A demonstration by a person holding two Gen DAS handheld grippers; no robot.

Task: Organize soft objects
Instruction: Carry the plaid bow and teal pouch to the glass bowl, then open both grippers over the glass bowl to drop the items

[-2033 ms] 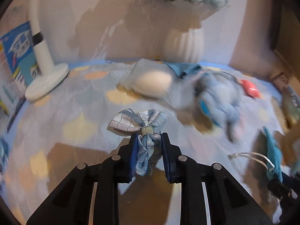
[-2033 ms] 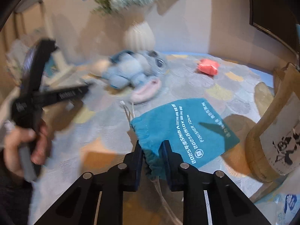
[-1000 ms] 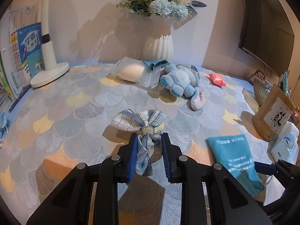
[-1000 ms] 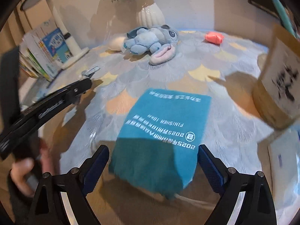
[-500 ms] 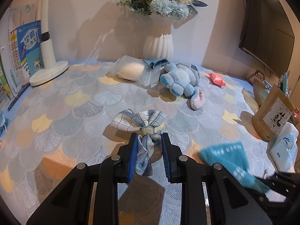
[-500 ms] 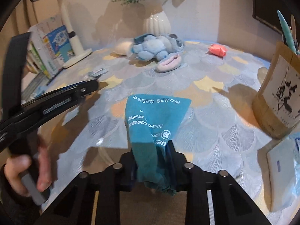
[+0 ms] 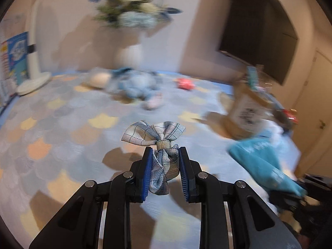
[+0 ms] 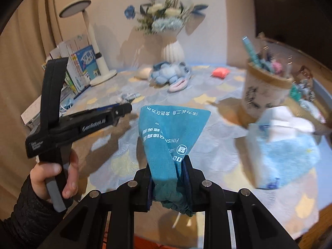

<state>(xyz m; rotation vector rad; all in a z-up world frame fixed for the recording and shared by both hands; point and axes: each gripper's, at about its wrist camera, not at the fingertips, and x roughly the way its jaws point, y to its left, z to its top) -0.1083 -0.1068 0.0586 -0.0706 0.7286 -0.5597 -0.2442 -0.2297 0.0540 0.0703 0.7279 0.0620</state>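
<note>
The teal pouch [image 8: 166, 132], which hung low over the tablecloth [image 8: 220, 145] half a second ago, has been lifted higher, and both views have swung to the right, leaving the left wrist picture blurred. The right gripper [image 8: 167, 174] has its fingers clamped on the pouch's gathered mouth, so the printed body stands up above the jaws, clear of the table. The left gripper [image 7: 165, 164] is closed on the tail of the plaid bow [image 7: 154, 134], whose two loops fan out just past the fingertips above the scalloped cloth. From the right wrist, the person's left hand [image 8: 54, 178] wraps the other tool's handle. Farther back lie the blue plush toy [image 8: 170, 74] and a small red pouch [image 8: 221, 72], near the white vase [image 8: 172, 50]. A paper-wrapped holder [image 8: 263, 95] stands on the right.
</note>
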